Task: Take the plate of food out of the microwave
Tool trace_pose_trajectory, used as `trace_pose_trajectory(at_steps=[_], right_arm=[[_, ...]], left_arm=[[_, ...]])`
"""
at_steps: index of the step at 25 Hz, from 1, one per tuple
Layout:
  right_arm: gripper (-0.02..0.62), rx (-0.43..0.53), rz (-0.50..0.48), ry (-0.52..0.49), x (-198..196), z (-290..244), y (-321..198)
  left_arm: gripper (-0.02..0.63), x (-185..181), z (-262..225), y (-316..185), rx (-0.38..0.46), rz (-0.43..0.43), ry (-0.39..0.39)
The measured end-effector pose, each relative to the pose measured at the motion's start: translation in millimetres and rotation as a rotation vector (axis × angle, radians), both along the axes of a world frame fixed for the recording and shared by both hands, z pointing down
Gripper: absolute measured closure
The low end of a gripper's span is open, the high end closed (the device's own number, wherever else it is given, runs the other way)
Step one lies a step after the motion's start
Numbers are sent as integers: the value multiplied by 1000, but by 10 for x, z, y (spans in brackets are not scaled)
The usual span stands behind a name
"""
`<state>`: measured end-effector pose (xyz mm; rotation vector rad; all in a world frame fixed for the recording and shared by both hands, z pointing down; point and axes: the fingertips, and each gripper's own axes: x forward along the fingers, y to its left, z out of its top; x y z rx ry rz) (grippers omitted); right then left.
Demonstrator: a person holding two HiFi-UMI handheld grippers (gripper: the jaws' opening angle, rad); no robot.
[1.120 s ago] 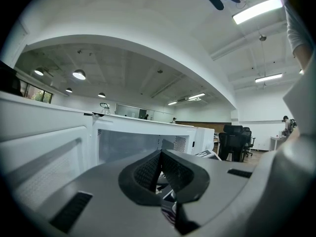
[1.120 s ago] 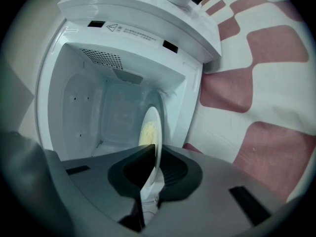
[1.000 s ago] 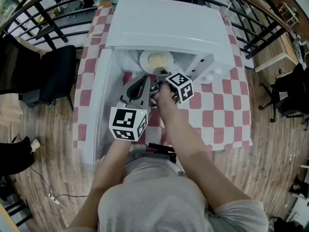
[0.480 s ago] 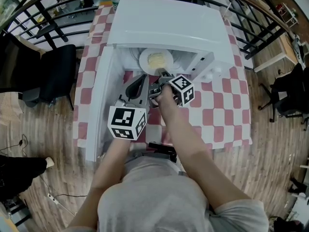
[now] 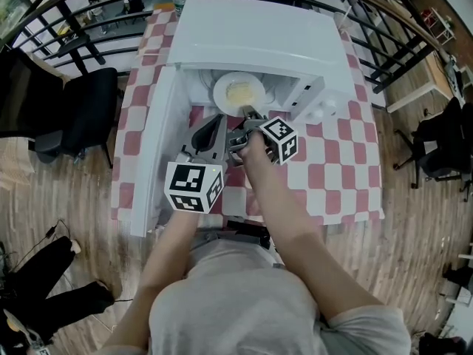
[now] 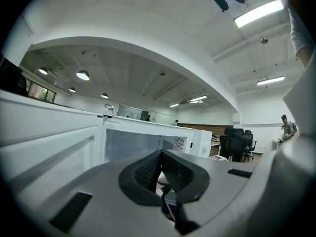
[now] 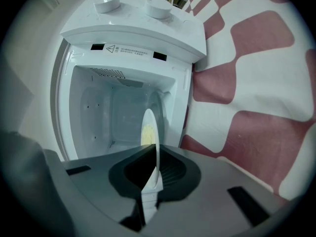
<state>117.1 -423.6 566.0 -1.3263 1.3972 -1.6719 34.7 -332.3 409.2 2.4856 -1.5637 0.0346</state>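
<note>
The person's bare right arm (image 5: 284, 220) reaches out straight in front of the body, and the right tongs (image 5: 250, 112) point into the open white microwave (image 5: 259, 35). The right tongs are shut tight on the near rim of the round white plate (image 5: 238, 92). The plate sits inside the microwave, right at the front of the opening, with pale yellow food (image 5: 241, 91) on it. The left arm is bent and held lower. The left tongs (image 5: 211, 133) sit just beside the right ones, in front of the opening, near the microwave's white door (image 5: 151, 146), which swings out to the left. The left tongs (image 6: 160, 168) are closed with nothing in them. The right gripper view shows the plate (image 7: 149, 127) edge-on, like a thin white line between the right tongs (image 7: 155, 157), and the bare white walls deep inside. It also shows two round white knobs (image 7: 107, 1). The head view shows none of the inside walls. The left gripper view looks up at long ceiling lights (image 6: 259, 13) and black office chairs (image 6: 237, 141) far off. The microwave stands on a bench with a red and white checked cloth (image 5: 332, 161). A black chair (image 5: 81, 117) stands on the wooden floor (image 5: 414, 235) to the left, and a black metal railing (image 5: 59, 21) curves behind.
</note>
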Motion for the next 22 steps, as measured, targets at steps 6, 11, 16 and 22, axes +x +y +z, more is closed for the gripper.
trace_pose_trajectory(at_steps=[6, 11, 16, 22], right_arm=[[565, 12, -6, -14, 20, -111, 91], [565, 26, -2, -17, 51, -185, 146], [563, 35, -5, -26, 104, -265, 237], [563, 49, -23, -21, 141, -365, 350]], left_arm=[[603, 46, -18, 96, -5, 0, -4], [603, 76, -44, 142, -1, -2, -6], [603, 134, -83, 184, 3, -2, 0], [603, 124, -103, 230, -1, -17, 14]])
